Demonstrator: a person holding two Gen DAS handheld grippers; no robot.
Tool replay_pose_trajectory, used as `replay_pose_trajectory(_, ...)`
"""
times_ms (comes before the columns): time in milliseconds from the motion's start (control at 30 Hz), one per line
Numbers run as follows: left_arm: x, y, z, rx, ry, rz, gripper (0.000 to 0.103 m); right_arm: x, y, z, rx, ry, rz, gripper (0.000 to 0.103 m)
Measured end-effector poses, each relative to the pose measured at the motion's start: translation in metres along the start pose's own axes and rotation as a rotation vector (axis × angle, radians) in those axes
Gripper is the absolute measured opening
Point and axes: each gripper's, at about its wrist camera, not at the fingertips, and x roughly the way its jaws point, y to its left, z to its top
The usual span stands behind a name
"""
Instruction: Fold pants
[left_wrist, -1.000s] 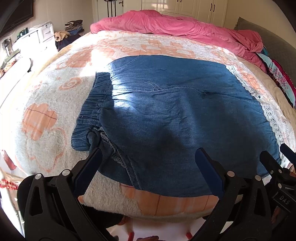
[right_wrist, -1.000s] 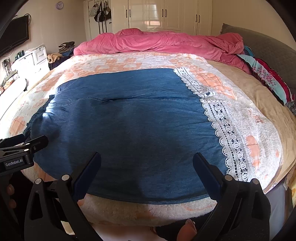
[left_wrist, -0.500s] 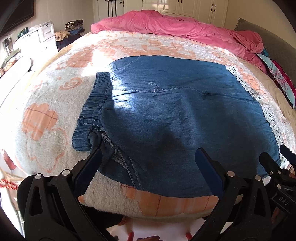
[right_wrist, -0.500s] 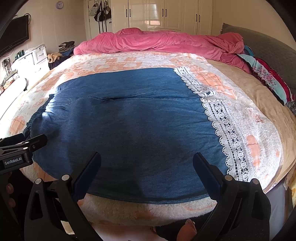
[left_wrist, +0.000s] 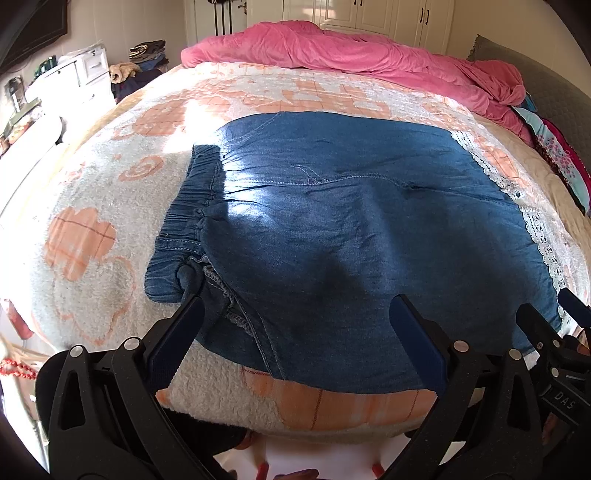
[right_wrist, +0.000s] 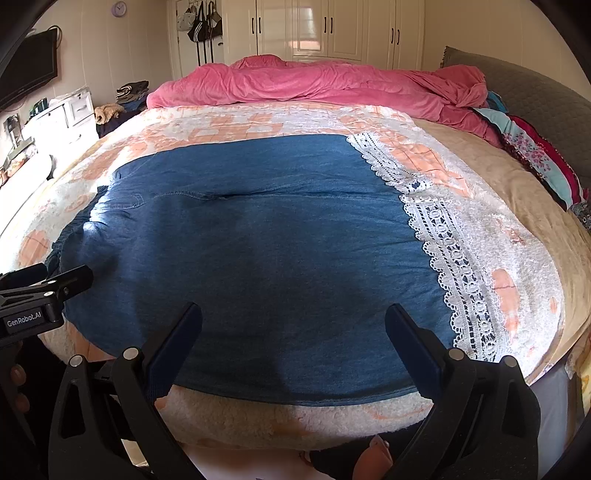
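Change: almost none since a second ago — view barely shifted.
Pants: blue denim pants with white lace hem (left_wrist: 351, 229) lie flat on the fleecy peach-patterned bedspread (left_wrist: 96, 206), waistband at 9 o'clock.
Left gripper (left_wrist: 295, 325): spread, empty, at near edge.
Right gripper (right_wrist: 293, 328): spread, empty.
Meaning: fold not yet begun — still lining up.

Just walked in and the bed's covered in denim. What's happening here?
A person holds two grippers over blue pants spread flat on the bed. The left gripper is near the waistband, the right gripper nearer the lace hems. Both are open; no fold is visible yet.
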Motion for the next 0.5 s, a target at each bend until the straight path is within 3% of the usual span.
replay_pose_trajectory(500,-0.0015,0.0011,0.0056,-0.010,-0.009,-0.004,0.094,0.0034,-0.0012,0.0012,-0.003,-0.004,0.007,0.099)
